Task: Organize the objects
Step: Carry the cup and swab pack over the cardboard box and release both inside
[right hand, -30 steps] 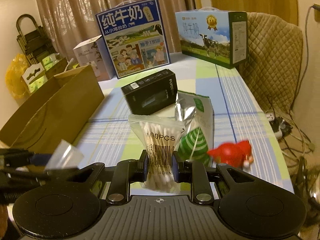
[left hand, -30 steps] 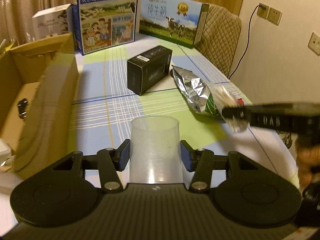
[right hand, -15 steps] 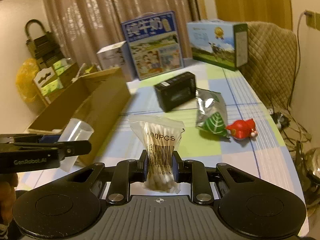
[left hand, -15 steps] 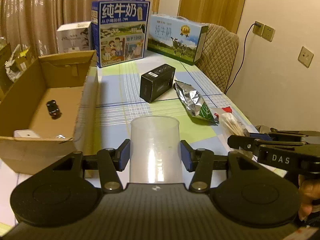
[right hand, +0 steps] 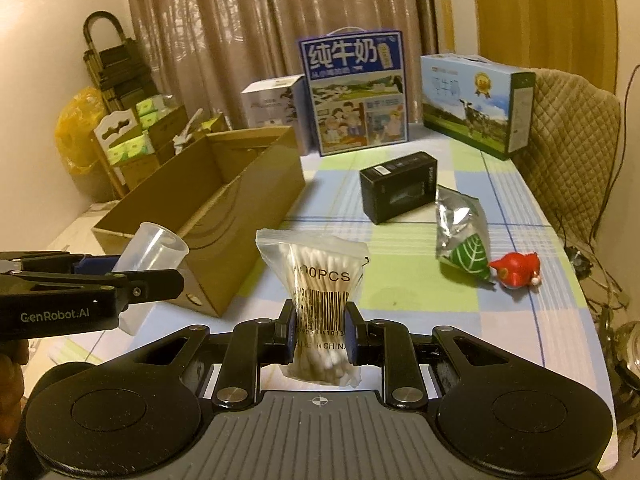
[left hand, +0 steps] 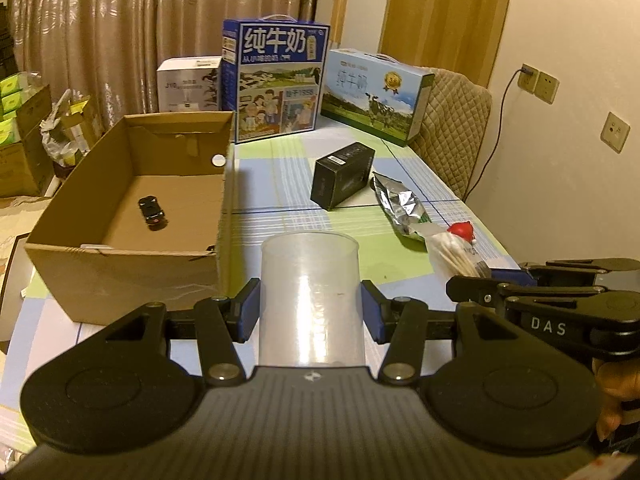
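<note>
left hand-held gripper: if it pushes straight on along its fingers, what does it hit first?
Probably nothing soon. The left hand-held gripper, holding the cup, points along bare tablecloth between cardboard box and black box; the blue milk carton ends that line. Depth unclear.

Two printed milk cartons, tall blue (left hand: pixel 278 80) and low sky-blue (left hand: pixel 374 96), upright at the far end of the checked worktop (left hand: pixel 280 168), beside a white box (left hand: pixel 188 84); behind, beige curtains (left hand: pixel 120 32); right, a quilted chair back (left hand: pixel 452 132).

Left tool (left hand: pixel 311 310) is clamped on a clear cup (left hand: pixel 311 292); right tool (right hand: pixel 319 334), level beside it, pinches a swab bag (right hand: pixel 320 300).
</note>
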Available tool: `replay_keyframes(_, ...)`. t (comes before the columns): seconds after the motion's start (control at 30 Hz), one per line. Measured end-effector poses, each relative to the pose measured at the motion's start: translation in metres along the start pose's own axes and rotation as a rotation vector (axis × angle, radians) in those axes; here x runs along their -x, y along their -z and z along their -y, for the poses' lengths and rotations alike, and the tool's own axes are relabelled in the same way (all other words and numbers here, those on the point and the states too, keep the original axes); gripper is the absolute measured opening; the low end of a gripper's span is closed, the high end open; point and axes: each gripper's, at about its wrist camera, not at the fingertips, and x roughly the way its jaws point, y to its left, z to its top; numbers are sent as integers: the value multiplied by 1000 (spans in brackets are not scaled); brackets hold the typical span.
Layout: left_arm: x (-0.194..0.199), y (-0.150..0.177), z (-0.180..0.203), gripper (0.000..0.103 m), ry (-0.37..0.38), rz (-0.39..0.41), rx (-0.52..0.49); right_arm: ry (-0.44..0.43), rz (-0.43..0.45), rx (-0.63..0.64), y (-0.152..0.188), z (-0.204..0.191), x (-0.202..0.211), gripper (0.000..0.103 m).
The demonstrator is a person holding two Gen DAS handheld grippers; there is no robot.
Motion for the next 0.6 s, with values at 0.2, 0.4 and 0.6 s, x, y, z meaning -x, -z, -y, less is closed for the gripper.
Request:
replay_keyframes(0.2,4,2,-5,47,-2,4,12,-5,1,15,0,-6,0,20)
replay_keyframes(0.4,8,0,-9,47,-4,10,19,-8,-1,20,0,-9,-1,20)
replay_keyframes(0.6,12,-1,-18,47,-16,17,29,-26,-4,24,-1,-14,-4,20)
